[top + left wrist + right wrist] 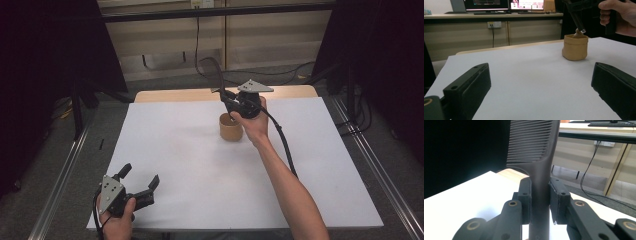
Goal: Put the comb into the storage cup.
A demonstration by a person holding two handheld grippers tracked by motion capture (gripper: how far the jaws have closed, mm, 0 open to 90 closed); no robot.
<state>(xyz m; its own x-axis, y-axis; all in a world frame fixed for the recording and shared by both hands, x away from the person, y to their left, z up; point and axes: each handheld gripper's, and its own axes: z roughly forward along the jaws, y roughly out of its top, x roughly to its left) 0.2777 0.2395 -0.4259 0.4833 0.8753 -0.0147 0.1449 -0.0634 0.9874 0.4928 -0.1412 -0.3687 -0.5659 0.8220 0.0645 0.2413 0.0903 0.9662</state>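
The right hand-held gripper (540, 202) clamps the handle of a black plastic comb (534, 150) above a small tan cup-shaped holder (231, 127) near the far middle of the white table (190, 165). The left hand-held gripper (140, 176) rests at the near left corner, jaws wide apart, holding nothing.

Office or lab room; monitors (506, 5) on a long desk (494, 16), wall socket (494, 24), black curtains (50, 45), metal rails (60, 180).
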